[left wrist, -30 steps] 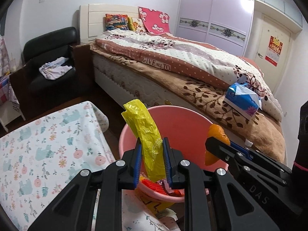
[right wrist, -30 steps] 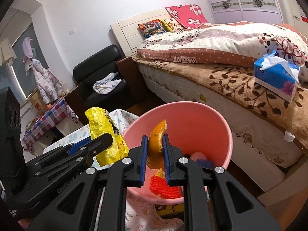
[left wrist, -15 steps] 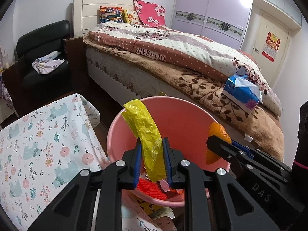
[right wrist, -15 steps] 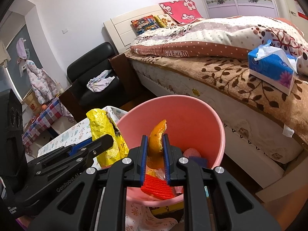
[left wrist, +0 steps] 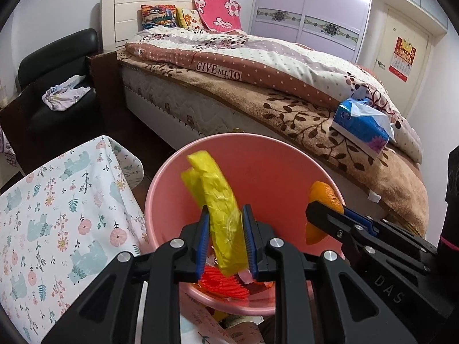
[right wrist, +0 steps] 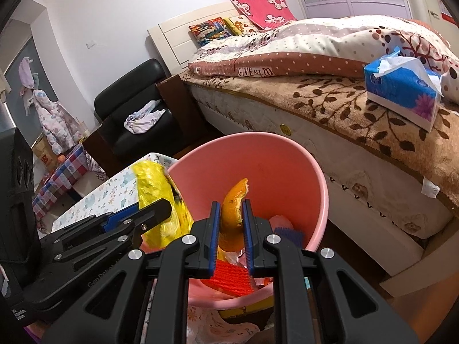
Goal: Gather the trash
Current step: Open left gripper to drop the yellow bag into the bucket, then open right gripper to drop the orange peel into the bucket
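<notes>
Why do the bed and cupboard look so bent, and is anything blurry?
Left wrist view: the fisheye lens bows the bed and wardrobe, with dark corners; the yellow wrapper between the left gripper's pads looks slightly soft. Right wrist view: same curving; the orange peel in the right gripper is fairly sharp; lighting even.

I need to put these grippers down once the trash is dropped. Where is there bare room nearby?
The floral tablecloth left of the pink bucket lies bare up to its far corner. On the bed, the brown leaf blanket is open between the quilt's edge and the tissue pack. The bucket mouth is crowded: yellow wrapper, orange peel, both grippers.
</notes>
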